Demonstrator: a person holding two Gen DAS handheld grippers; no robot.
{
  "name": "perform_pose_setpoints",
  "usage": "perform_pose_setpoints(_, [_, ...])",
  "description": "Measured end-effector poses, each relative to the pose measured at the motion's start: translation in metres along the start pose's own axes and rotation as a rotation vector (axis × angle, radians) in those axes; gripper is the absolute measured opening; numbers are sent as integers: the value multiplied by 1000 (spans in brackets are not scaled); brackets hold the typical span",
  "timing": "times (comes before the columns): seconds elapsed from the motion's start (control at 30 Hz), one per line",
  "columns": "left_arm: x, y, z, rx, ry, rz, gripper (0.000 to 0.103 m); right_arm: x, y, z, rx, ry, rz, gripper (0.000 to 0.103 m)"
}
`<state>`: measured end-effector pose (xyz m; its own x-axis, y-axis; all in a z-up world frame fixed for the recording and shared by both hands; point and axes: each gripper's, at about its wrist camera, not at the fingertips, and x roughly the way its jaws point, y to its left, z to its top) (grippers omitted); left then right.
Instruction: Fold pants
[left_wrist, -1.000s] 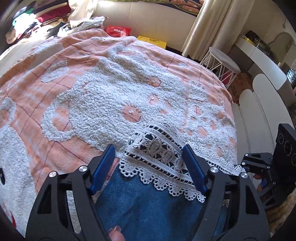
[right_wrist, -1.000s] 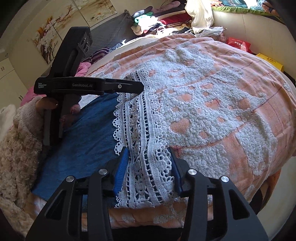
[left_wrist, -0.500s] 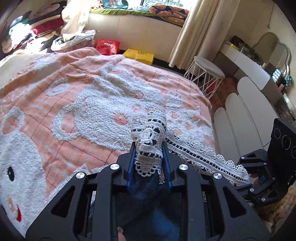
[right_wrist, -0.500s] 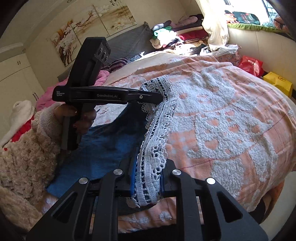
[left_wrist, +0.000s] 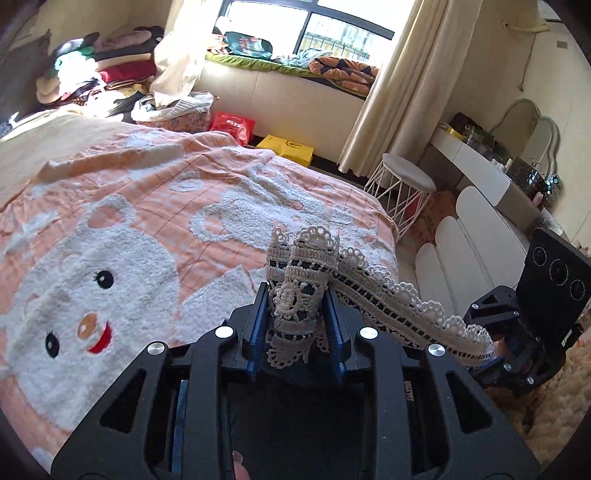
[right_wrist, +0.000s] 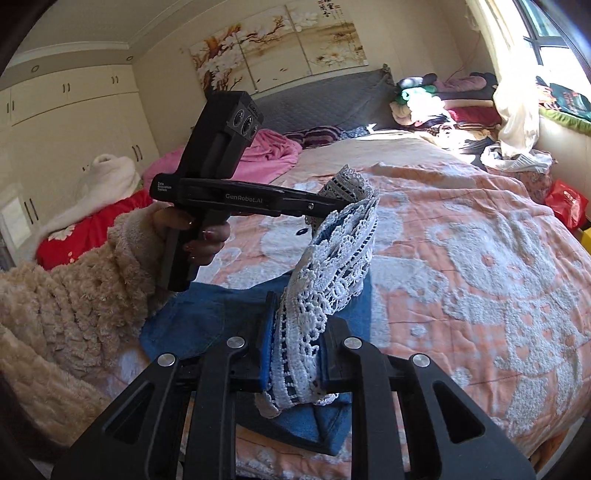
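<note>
Between both tools' pads (left_wrist: 334, 325): pants (right_wrist: 325, 280).

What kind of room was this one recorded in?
A lived-in bedroom, most likely: a bed under an orange bear-pattern blanket, a grey headboard, built-in wardrobes, and a dressing table by the window.

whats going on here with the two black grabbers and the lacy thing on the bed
A person is folding a pair of blue denim pants with a white lace hem. The left gripper and the right gripper are each shut on the lace hem, holding it stretched between them above the pink bedspread. The rest of the denim trails down onto the bed.
</note>
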<state>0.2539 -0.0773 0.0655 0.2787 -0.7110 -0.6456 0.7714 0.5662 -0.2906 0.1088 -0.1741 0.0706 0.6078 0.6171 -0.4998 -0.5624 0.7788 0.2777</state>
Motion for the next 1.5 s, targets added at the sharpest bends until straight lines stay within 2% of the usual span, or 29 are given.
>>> perform_pose_setpoints(0.2, [-16, 17, -40, -74, 31, 68, 22, 49, 36, -12, -61, 123, 52, 17])
perform_pose_setpoints(0.27, [-22, 27, -53, -113, 23, 81, 22, 65, 45, -17, -85, 158, 63, 17])
perform_pose_setpoints(0.43, [-44, 56, -83, -271, -31, 83, 32, 95, 76, -29, -167, 223, 48, 17])
perform_pose_setpoints(0.5, [-57, 65, -93, -345, -61, 89, 43, 106, 83, -35, -169, 244, 85, 17])
perform_pose_setpoints(0.53, [-65, 71, -99, -385, -82, 89, 45, 109, 88, -38, -174, 252, 103, 17])
perform_pose_setpoints(0.6, [-77, 82, -107, -458, -119, 52, 54, 118, 103, -44, -214, 277, 115, 17])
perform_pose_setpoints(0.7, [-81, 84, -108, -472, -102, 91, 63, 129, 121, -53, -269, 316, 132, 17])
perform_pose_setpoints(0.8, [-71, 81, -104, -461, -52, 119, 70, 121, 122, -52, -258, 294, 148, 17])
perform_pose_setpoints(0.93, [-52, 82, -100, -461, -4, 110, 77, 89, 100, -40, -186, 206, 119, 18])
perform_pose_setpoints(0.97, [-45, 82, -97, -465, 15, 113, 78, 82, 95, -40, -185, 191, 99, 19])
perform_pose_setpoints(1.03, [-33, 84, -94, -478, 53, 134, 78, 71, 90, -39, -198, 181, 68, 34])
perform_pose_setpoints(1.07, [-27, 85, -93, -488, 67, 136, 78, 68, 90, -41, -211, 182, 54, 37])
perform_pose_setpoints(1.23, [-14, 86, -94, -531, 115, 149, 77, 70, 100, -52, -285, 219, 53, 37])
perform_pose_setpoints(1.3, [-11, 87, -96, -553, 138, 156, 61, 78, 109, -59, -334, 234, 48, 40])
perform_pose_setpoints(1.37, [-9, 89, -99, -574, 153, 166, 51, 88, 118, -66, -387, 259, 25, 46])
perform_pose_setpoints(1.5, [-6, 91, -101, -589, 166, 175, 42, 111, 125, -82, -495, 317, -115, 47])
